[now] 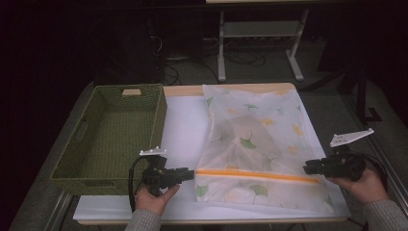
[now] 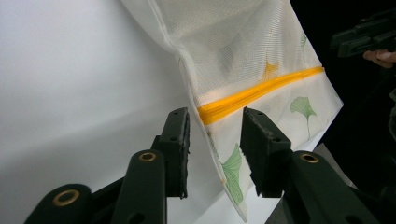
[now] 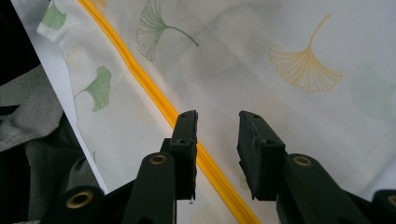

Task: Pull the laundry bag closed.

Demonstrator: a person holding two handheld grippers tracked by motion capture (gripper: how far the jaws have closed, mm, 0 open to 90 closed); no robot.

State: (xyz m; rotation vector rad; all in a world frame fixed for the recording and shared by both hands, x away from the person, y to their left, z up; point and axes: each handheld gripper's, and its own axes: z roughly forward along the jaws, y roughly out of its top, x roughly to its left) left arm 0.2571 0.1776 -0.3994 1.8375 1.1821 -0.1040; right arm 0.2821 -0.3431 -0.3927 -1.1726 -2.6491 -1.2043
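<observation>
A white mesh bag point(image 1: 255, 139) printed with green and yellow ginkgo leaves lies flat on the white table point(image 1: 183, 125). An orange zipper point(image 1: 257, 175) runs across its near end. My left gripper point(image 1: 190, 174) is level at the zipper's left end, open. In the left gripper view its jaws point(image 2: 215, 126) frame the bag's edge point(image 2: 224, 168) and zipper tip point(image 2: 210, 114) without pressing them. My right gripper point(image 1: 308, 168) is at the zipper's right end, open. In the right gripper view its jaws point(image 3: 217, 121) hover over the mesh point(image 3: 280, 46), the zipper point(image 3: 140, 77) passing by the left pad.
A green woven basket point(image 1: 72, 144) stands empty on the table's left side, close to my left hand. The table's front edge point(image 1: 211, 221) runs just before both hands. Behind the table, a white frame's legs point(image 1: 221, 53) and cables lie on the dark floor.
</observation>
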